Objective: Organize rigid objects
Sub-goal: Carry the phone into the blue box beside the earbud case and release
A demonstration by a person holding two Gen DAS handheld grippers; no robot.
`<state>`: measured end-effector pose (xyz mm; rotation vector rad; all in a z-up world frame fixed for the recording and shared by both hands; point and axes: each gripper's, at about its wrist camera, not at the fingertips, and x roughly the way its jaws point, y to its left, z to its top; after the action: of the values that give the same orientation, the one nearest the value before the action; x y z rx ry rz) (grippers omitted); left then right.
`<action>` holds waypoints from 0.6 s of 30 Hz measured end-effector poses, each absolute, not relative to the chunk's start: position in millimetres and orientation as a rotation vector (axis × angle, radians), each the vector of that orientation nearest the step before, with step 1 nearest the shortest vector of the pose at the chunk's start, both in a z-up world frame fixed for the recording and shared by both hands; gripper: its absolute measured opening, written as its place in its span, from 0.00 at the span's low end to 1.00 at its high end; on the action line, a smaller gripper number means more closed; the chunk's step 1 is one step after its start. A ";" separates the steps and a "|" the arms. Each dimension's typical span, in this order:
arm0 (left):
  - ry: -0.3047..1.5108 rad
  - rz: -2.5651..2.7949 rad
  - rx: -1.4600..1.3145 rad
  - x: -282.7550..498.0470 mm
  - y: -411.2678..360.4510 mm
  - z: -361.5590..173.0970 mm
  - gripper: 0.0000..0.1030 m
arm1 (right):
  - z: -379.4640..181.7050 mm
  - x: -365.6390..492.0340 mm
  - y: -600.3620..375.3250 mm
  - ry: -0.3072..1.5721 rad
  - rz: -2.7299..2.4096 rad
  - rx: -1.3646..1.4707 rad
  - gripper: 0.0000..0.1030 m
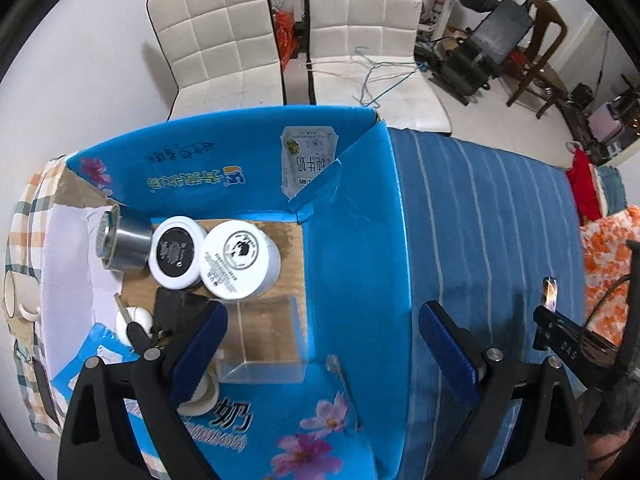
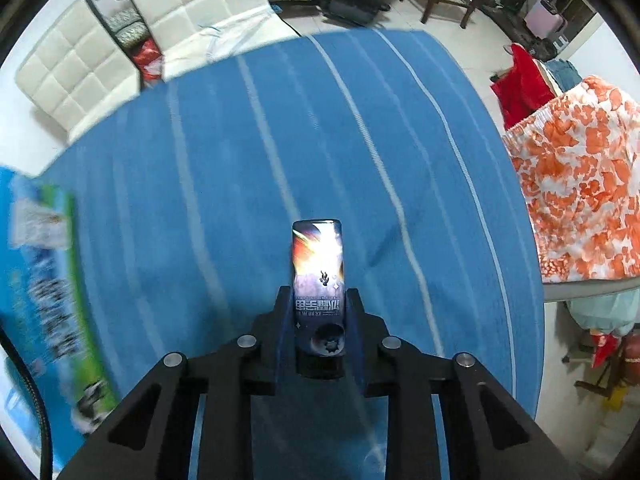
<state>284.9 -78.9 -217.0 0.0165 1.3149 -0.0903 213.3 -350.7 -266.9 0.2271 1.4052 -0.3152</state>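
My right gripper [image 2: 319,300] is shut on a small flat box with a colourful space print [image 2: 318,264] and holds it upright above the blue striped cloth [image 2: 248,152]. The same box shows at the right edge of the left wrist view [image 1: 549,294]. My left gripper [image 1: 320,340] is open and empty, over the right wall of the open blue carton [image 1: 352,248]. Inside the carton lie two white jars [image 1: 238,258] [image 1: 176,252], a metal tin [image 1: 120,238] and a clear plastic box [image 1: 268,336].
Two white chairs [image 1: 360,28] stand beyond the table. A white mug [image 1: 18,292] sits left of the carton on checked cloth. An orange-and-white floral fabric [image 2: 580,184] lies at the right. The carton's outer side [image 2: 44,280] shows at the left of the right wrist view.
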 end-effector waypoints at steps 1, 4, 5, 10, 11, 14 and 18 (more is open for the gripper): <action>1.307 -0.097 0.019 280.7 -73.9 -211.3 0.95 | -256.6 209.0 -344.0 1.392 -0.298 0.231 0.26; 1.272 -0.104 0.007 265.3 -48.0 -190.4 0.95 | -219.2 196.4 -312.0 1.342 -0.225 0.236 0.26; 1.263 -0.100 0.004 259.6 -36.4 -184.2 0.95 | -209.7 194.0 -300.0 1.329 -0.201 0.231 0.26; 1.249 -0.043 -0.032 237.8 28.9 -164.3 0.95 | -174.2 183.5 -227.1 1.289 -0.062 0.234 0.26; 1.246 -0.029 -0.043 234.0 43.6 -161.2 0.95 | -171.0 182.7 -215.9 1.283 -0.041 0.237 0.26; 1.224 0.021 -0.049 226.5 80.1 -156.0 0.95 | -166.6 183.3 -173.8 1.279 0.033 0.221 0.26; 1.231 0.073 -0.076 224.3 120.9 -165.8 0.95 | -176.0 188.3 -104.5 1.312 0.120 0.190 0.26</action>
<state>224.3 120.9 -165.8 -0.0756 1.2314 0.0734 188.3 -104.5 -176.0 0.1898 1.3119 0.1204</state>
